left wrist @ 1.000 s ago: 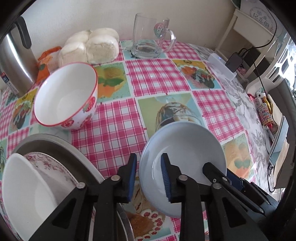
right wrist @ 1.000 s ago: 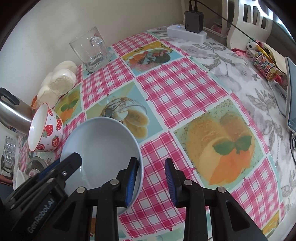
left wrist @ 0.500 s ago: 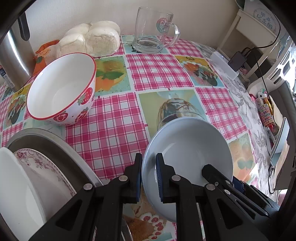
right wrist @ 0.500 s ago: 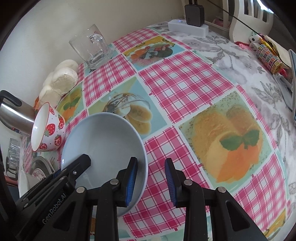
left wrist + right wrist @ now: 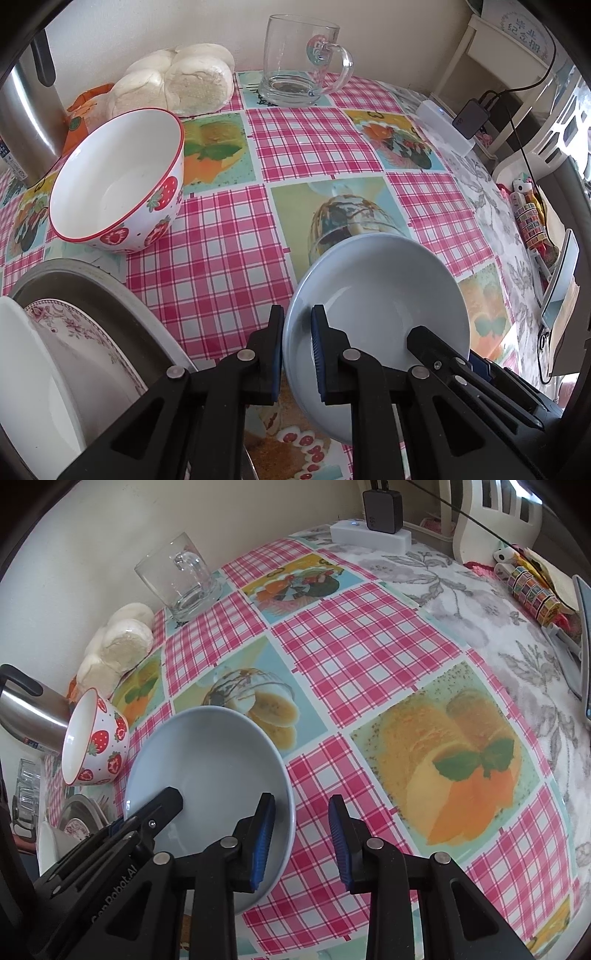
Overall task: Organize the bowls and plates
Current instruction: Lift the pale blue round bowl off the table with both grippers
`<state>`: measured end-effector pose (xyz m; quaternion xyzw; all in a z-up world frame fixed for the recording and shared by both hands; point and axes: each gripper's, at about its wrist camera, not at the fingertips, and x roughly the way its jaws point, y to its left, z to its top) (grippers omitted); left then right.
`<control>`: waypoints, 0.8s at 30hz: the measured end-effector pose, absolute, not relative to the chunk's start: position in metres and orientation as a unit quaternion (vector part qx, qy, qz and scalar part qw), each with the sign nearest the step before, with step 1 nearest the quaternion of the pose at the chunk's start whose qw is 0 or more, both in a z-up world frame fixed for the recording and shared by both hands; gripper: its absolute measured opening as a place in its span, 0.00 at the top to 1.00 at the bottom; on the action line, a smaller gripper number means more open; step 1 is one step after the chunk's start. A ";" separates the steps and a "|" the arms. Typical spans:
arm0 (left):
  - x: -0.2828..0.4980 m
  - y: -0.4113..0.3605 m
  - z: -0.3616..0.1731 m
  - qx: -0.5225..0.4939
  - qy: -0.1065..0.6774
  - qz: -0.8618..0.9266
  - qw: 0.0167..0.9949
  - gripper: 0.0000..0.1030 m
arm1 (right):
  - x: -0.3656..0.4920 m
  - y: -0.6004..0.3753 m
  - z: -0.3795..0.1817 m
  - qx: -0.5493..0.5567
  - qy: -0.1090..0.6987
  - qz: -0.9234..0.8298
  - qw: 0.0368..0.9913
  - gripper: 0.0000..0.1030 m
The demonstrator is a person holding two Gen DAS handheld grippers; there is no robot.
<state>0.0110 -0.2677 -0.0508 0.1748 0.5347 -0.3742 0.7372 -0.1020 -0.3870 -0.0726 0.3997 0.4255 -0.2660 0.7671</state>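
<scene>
A pale blue bowl point(image 5: 380, 295) sits on the checked tablecloth point(image 5: 229, 258). My left gripper point(image 5: 297, 347) is shut on its near left rim, one pad inside and one outside. In the right wrist view the same blue bowl point(image 5: 207, 760) lies at lower left. My right gripper point(image 5: 301, 834) stands open over its right rim, which passes between the pads untouched. A strawberry-patterned bowl point(image 5: 110, 177) stands at the left. A white plate point(image 5: 22, 369) and a floral plate point(image 5: 85, 343) lean in a metal basin point(image 5: 92, 280) at the lower left.
A glass mug point(image 5: 299, 62) and bagged buns point(image 5: 177, 81) stand by the far wall. A steel kettle point(image 5: 26, 110) is at the far left. A white power strip point(image 5: 369, 535) with a charger, tape rolls point(image 5: 532, 590) and a phone edge sit on the right side.
The left gripper's jaws have closed onto the blue bowl's rim. The right gripper has kept the same gap and place.
</scene>
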 end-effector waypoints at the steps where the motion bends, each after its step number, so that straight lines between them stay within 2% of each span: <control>1: 0.011 -0.268 -0.051 0.174 0.535 -0.374 0.737 0.85 | -0.103 -0.387 -0.073 0.402 0.425 -0.266 0.767 0.68; 6: 0.011 -0.267 -0.051 0.173 0.536 -0.374 0.736 0.87 | -0.105 -0.388 -0.072 0.406 0.421 -0.267 0.766 0.70; 12: 0.013 -0.265 -0.048 0.142 0.555 -0.387 0.722 0.89 | -0.103 -0.387 -0.073 0.425 0.426 -0.249 0.759 0.82; 19: 0.014 -0.262 -0.046 0.136 0.563 -0.380 0.722 0.89 | -0.103 -0.387 -0.070 0.436 0.427 -0.240 0.755 0.82; 24: 0.015 -0.258 -0.026 0.119 0.551 -0.391 0.728 0.89 | -0.103 -0.389 -0.054 0.427 0.414 -0.240 0.767 0.82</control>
